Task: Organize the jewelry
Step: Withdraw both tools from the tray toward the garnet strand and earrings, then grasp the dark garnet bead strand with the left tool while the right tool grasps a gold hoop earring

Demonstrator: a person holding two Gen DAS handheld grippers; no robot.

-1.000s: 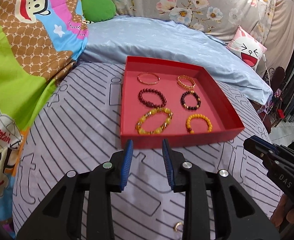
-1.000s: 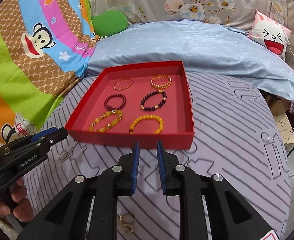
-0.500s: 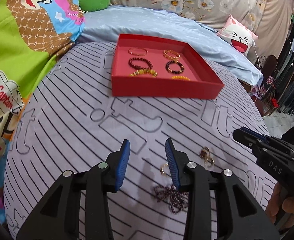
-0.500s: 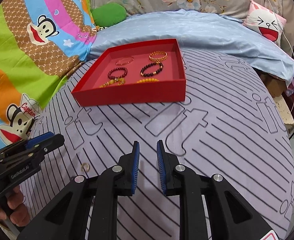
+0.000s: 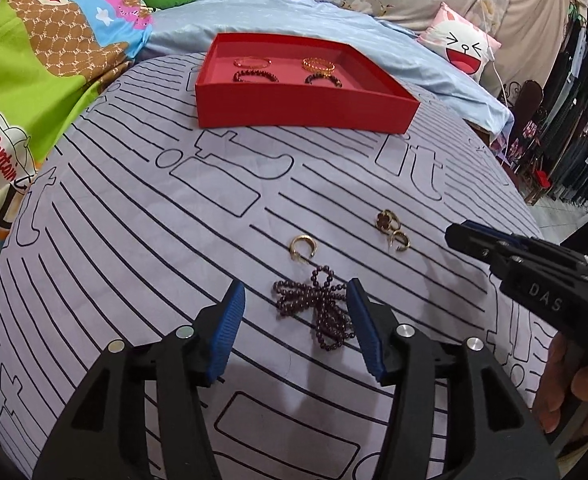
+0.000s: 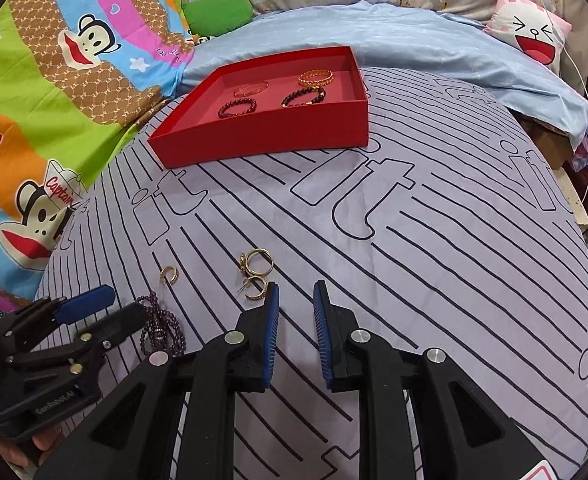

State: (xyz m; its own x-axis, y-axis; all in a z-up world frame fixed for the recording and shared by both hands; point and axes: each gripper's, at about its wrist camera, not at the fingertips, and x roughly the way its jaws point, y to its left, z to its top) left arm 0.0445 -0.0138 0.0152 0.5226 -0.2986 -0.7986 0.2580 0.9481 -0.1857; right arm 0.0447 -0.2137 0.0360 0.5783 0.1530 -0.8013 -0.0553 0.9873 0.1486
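- The left gripper [image 5: 295, 304] is sitting at the lower centre of the left wrist view, its jaws spread and having just been opening; a dark purple bead necklace [image 5: 321, 309] is lying bunched on the sheet between the blue pads, with no pad pressing on it.
- The right gripper [image 6: 296, 300] is pointing down at the striped lavender sheet [image 6: 433, 248] in the lower centre of its own view, jaws nearly together with a narrow gap and nothing between them.
- A gold hoop earring [image 5: 302, 246] is lying just above the necklace; a gold ring [image 5: 386, 220] and a second hoop earring [image 5: 400, 240] are lying side by side to its right.
- The red tray [image 5: 294, 106] is sitting in the upper centre, well apart from the loose pieces, holding bracelets.
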